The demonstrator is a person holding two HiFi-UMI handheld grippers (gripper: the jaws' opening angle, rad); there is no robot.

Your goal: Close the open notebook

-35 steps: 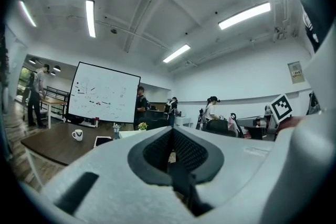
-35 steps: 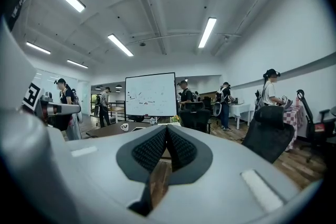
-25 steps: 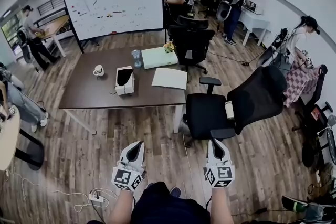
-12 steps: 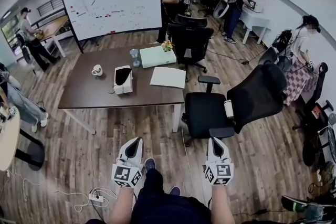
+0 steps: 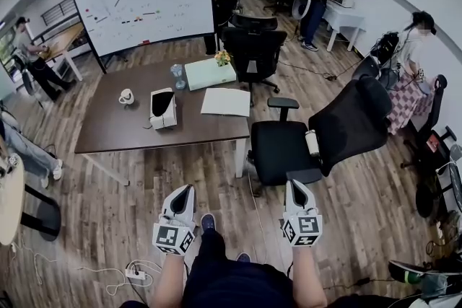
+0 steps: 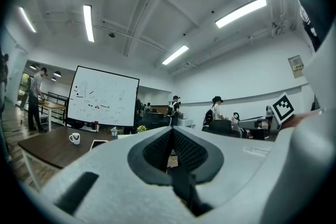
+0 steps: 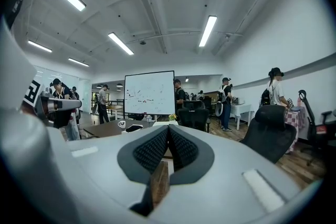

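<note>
Now standing on wood floor (image 5: 108, 227), well apart from the table (image 5: 115, 130). Holding the left gripper (image 5: 188, 190) low out front, jaws pressed together on nothing. Holding the right gripper (image 5: 293, 185) beside it, clenched and empty too. Seeing the notebook (image 5: 226, 102) open and flat by the table's right edge, toward the near right corner. Seeing a pale green box (image 5: 209, 73) at the far right corner, a white case (image 5: 163, 109) near the middle, a mug (image 5: 126, 97) further left.
</note>
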